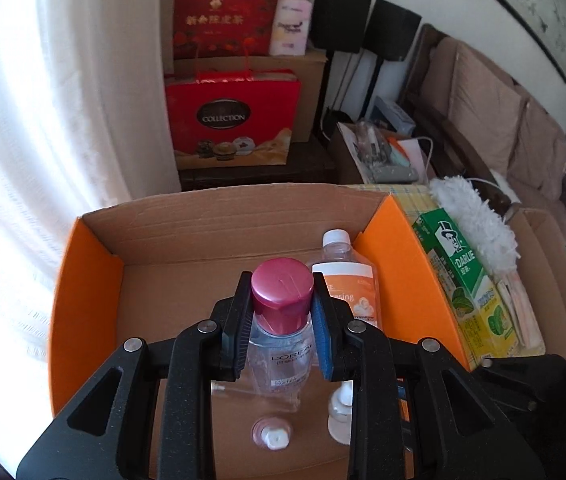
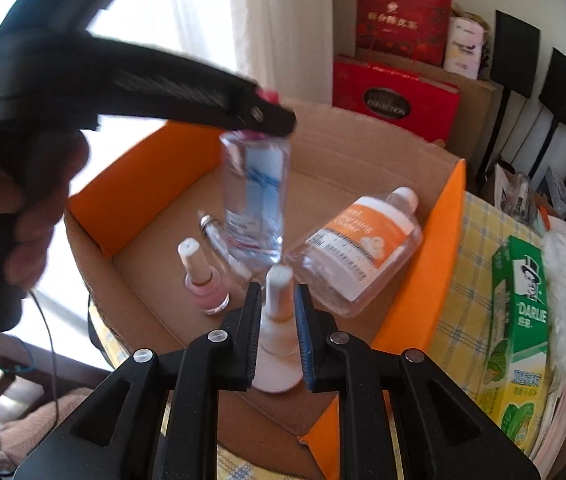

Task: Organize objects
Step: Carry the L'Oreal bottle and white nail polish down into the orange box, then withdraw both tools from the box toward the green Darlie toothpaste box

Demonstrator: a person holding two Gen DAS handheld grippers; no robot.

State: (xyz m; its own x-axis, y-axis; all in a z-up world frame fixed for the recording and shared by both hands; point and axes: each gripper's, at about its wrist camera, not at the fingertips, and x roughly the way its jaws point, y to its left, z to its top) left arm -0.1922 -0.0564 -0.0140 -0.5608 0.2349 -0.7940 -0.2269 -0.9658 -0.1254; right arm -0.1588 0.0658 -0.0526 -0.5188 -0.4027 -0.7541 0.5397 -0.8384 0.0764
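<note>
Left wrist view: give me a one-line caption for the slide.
Left gripper holds a pink-capped clear bottle by its cap over an open cardboard box containing small bottles.

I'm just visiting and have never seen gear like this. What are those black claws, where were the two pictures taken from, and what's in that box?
There is no robot here: a person holds a black two-finger gripper in each hand, and each gripper carries a camera looking along its fingers. One picture is from the left gripper, which is clamped on the pink cap of a clear bottle held above the cardboard box. The other is from the right gripper; a small white-capped bottle stands between its fingers, which do not look pressed on it. In the box also are an orange-labelled bottle lying on its side and a pink nail polish standing upright.
</note>
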